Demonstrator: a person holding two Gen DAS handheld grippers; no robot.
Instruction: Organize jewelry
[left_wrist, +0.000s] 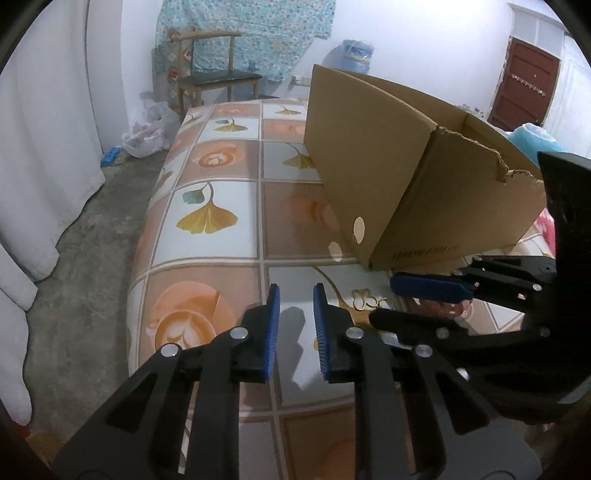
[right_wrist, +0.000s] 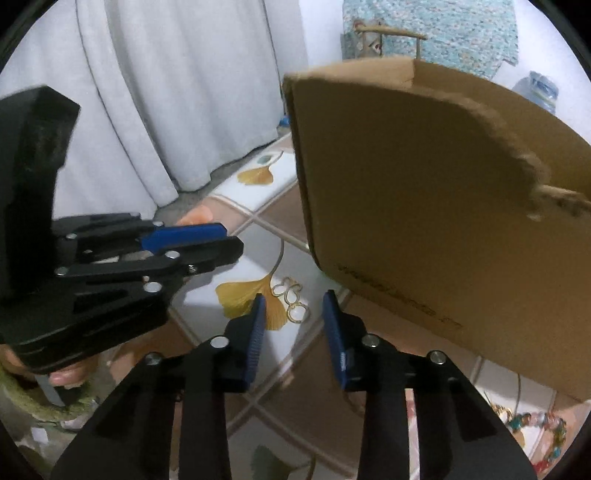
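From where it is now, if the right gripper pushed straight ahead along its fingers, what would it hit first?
Probably the gold chain-link jewelry on the tablecloth, lying just beyond the right gripper; depth is uncertain. The cardboard box stands off to its right.

Left gripper (left_wrist: 296, 328) over table (left_wrist: 207, 258), nothing between jaws. Right gripper (right_wrist: 293, 332) just right of it, angled across. Gold ornament (right_wrist: 290, 300) on table, just ahead of right gripper tips, right of left gripper tips. Cardboard box (left_wrist: 388, 177) on table beyond both grippers, to right. Bead string (right_wrist: 535, 428) on table at right of right gripper, near box base. Chair (left_wrist: 214, 74) beyond table's far edge.
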